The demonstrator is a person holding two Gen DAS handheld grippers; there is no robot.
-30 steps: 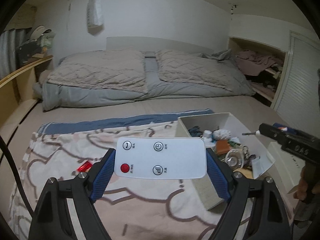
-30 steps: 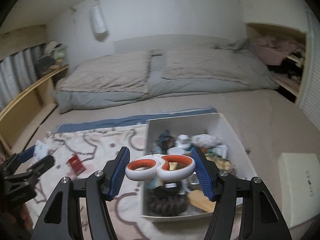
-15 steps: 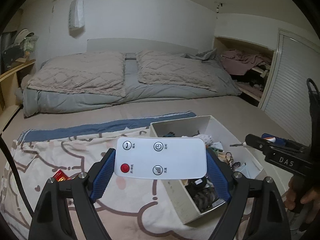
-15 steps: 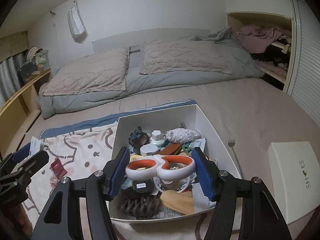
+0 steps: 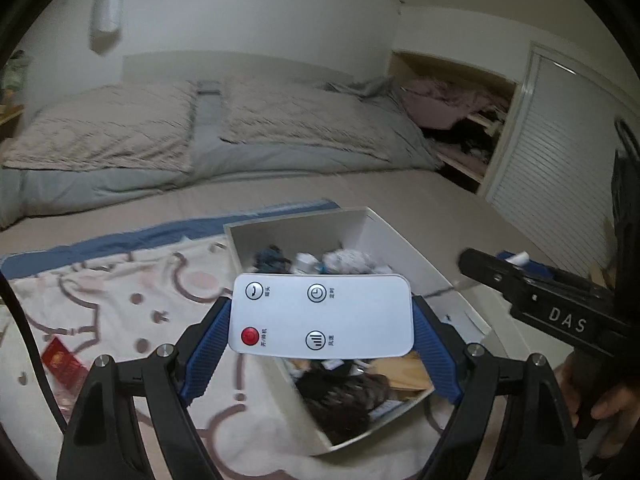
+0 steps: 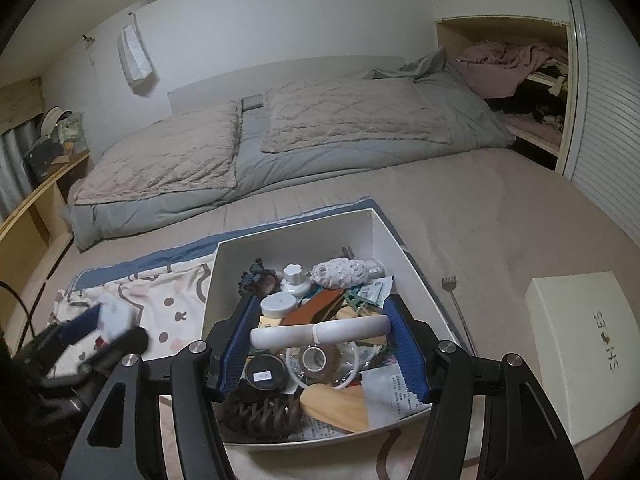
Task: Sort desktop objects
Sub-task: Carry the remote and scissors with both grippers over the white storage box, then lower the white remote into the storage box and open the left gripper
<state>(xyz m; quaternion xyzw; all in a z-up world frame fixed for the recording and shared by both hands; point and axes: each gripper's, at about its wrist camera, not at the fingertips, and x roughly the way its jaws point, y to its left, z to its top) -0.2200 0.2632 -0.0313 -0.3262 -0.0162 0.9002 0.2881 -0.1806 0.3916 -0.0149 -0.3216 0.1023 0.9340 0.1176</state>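
My left gripper point(image 5: 320, 336) is shut on a white remote control point(image 5: 321, 315) with a red button, held above the near left part of the white box point(image 5: 304, 226). My right gripper point(image 6: 320, 340) is shut on white-handled scissors point(image 6: 320, 332), seen edge-on, held over the same box point(image 6: 296, 234). The box holds several small items: a brown hair claw point(image 6: 262, 414), a tape roll point(image 6: 318, 360), a white jar point(image 6: 277, 304), a crocheted pouch point(image 6: 340, 273). The right gripper body also shows in the left wrist view point(image 5: 532, 300).
The box sits on a patterned blanket point(image 5: 120, 292) on a beige bed. A red booklet point(image 5: 60, 358) lies on the blanket at left. A back scratcher point(image 6: 456, 304) and a white shoe-box lid point(image 6: 580, 344) lie right of the box. Pillows and shelves stand behind.
Both grippers moved forward over the box. The scissors in the right gripper turned from flat, showing orange loops, to edge-on. The left gripper shifted right, with the remote over the box.
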